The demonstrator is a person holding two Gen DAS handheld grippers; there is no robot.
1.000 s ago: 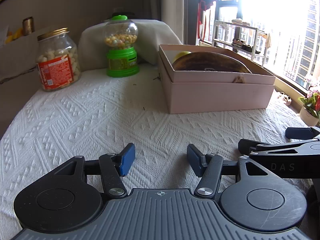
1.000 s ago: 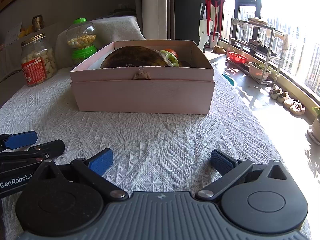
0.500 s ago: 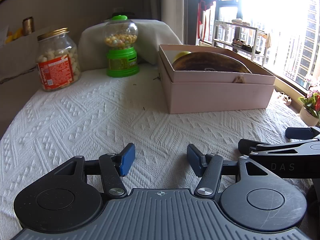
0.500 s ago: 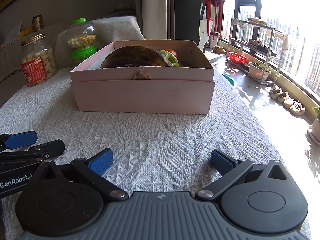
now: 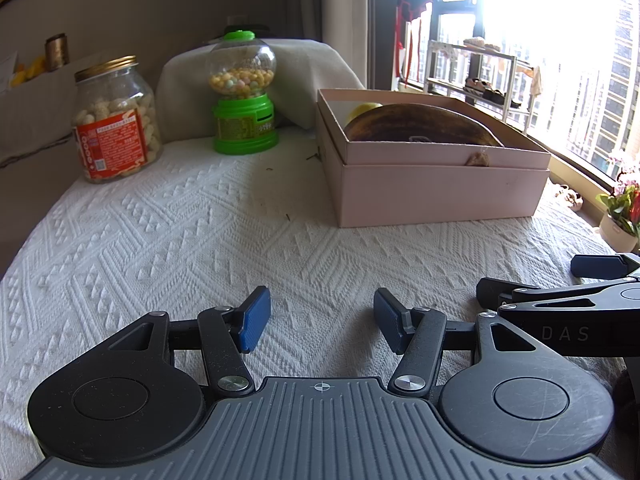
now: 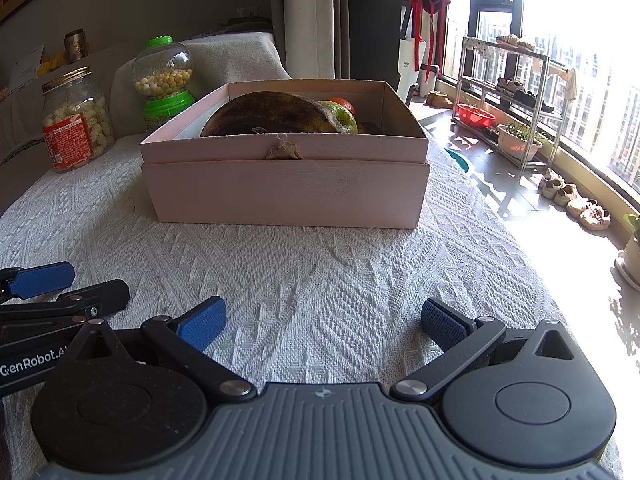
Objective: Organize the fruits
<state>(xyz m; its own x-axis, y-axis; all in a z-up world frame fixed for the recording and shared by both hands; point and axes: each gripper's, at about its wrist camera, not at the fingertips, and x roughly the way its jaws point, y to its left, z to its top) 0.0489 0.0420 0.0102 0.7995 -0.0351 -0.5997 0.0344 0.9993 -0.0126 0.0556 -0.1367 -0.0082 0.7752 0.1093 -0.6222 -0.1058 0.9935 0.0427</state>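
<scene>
A pink cardboard box (image 6: 286, 186) stands open on the white cloth. In it lie a large dark brown fruit (image 6: 272, 114), a green apple (image 6: 346, 120) and an orange fruit (image 6: 342, 103). The left wrist view shows the box (image 5: 436, 194), the brown fruit (image 5: 416, 124) and a yellow fruit (image 5: 362, 110) behind it. My left gripper (image 5: 320, 320) is open and empty, low over the cloth in front of the box. My right gripper (image 6: 322, 322) is open wide and empty, beside the left one (image 6: 40, 280).
A peanut jar (image 5: 114, 120) and a green candy dispenser (image 5: 244, 94) stand at the back left. The white textured cloth (image 6: 320, 264) covers the table. The table's right edge drops to the floor by the window, with a shoe rack (image 6: 508, 92) and a flower pot (image 5: 620, 216).
</scene>
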